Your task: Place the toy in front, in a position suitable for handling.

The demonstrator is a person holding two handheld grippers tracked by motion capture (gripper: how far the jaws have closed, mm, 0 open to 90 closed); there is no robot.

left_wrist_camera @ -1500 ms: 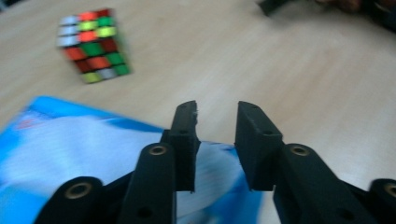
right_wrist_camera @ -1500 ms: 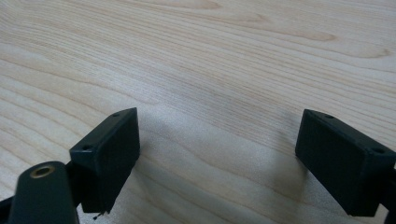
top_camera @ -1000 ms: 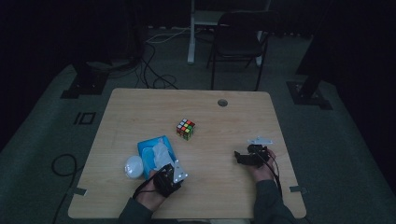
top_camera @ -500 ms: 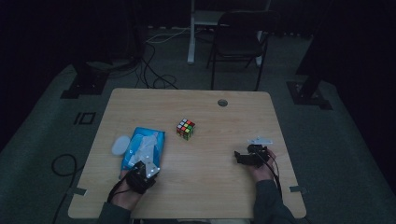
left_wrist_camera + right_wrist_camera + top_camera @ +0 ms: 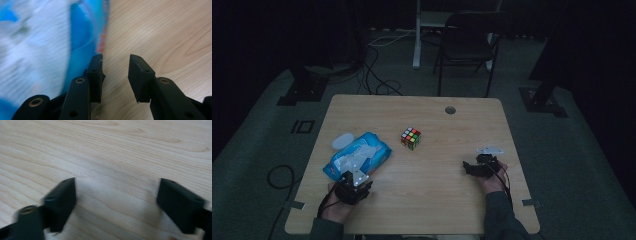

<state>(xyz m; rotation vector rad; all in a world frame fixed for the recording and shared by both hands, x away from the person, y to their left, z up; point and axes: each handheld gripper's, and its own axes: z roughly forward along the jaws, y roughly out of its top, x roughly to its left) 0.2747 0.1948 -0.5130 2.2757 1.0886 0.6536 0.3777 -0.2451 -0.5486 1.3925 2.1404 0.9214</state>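
A blue pack of wipes (image 5: 362,156) lies at the table's left, its white top facing up. My left gripper (image 5: 353,189) sits at the pack's near end. In the left gripper view the pack (image 5: 50,45) lies against the outer side of the left jaw. The left gripper (image 5: 116,58) is open; its jaws have just been opening and only bare wood shows between them. My right gripper (image 5: 476,167) rests low at the table's right. In its own view the right gripper (image 5: 117,182) is open, its jaws have just been closing, and a pale white sheet (image 5: 117,215) lies flat between them.
A colourful puzzle cube (image 5: 411,138) stands near the middle of the wooden table (image 5: 437,200). A white oval thing (image 5: 343,141) lies just left of the pack. A cable hole (image 5: 450,110) is at the far edge. A chair (image 5: 472,45) stands behind the table.
My left gripper moved left along the near edge, and the pack and the white oval thing shifted left with it. The right hand stayed put.
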